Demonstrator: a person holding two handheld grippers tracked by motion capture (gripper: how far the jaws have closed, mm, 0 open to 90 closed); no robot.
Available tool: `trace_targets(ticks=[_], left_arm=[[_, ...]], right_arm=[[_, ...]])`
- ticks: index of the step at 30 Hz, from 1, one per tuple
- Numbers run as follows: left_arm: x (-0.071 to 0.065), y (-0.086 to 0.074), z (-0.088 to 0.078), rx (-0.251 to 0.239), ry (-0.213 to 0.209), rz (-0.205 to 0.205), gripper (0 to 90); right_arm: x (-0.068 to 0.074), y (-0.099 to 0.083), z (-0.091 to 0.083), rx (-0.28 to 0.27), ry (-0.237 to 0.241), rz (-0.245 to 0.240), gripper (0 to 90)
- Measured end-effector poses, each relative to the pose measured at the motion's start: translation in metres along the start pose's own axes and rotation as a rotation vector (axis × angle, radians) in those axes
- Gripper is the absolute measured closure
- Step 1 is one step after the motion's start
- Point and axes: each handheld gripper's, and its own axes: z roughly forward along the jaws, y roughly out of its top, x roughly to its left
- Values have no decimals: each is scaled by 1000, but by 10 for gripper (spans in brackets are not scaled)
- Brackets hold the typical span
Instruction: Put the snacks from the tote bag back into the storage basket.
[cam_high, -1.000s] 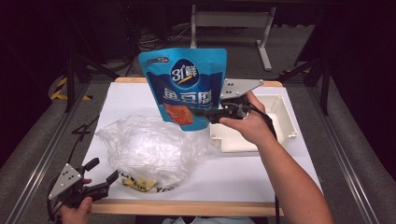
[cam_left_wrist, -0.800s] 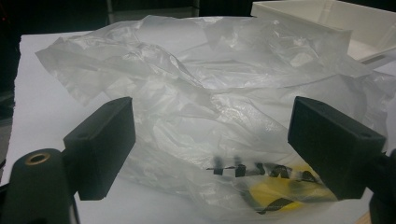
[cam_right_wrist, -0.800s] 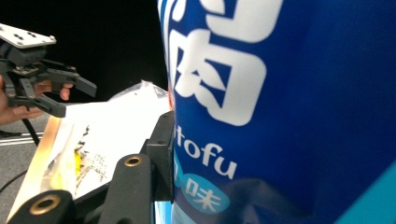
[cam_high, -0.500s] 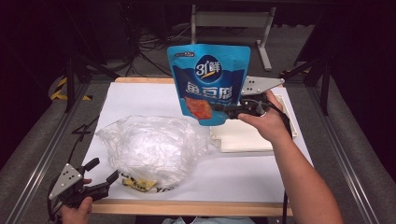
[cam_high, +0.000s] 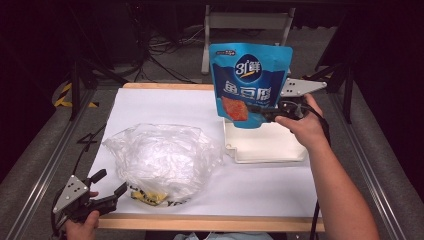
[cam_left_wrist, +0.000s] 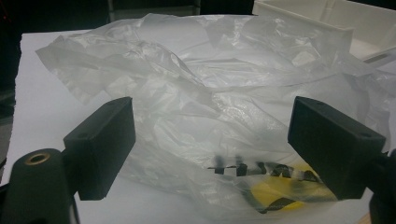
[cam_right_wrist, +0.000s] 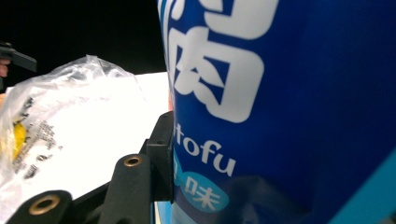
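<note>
High view: right gripper (cam_high: 260, 112) clamped on lower edge of blue snack pouch (cam_high: 249, 75), held upright in air above white tray (cam_high: 265, 145); left gripper (cam_high: 107, 194) wide apart, holding nothing, at near table edge just beside crumpled clear plastic bag (cam_high: 160, 155). Risk, judged: tall pouch pinched low may tip or slide from the jaws, or topple once set down. Readable: "31鲜" and large white characters on front; "tofu" in right gripper view
</note>
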Motion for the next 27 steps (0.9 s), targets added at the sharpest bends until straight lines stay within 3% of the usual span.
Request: trace_targets(ticks=[15,27], left_arm=[[0,0,0,4,3,0,158],[0,-1,0,7,5,-3,158]], right_arm=[[-31,-23,-20,15,-54,28,549],[-50,-48,-16,36,-85,61,549]])
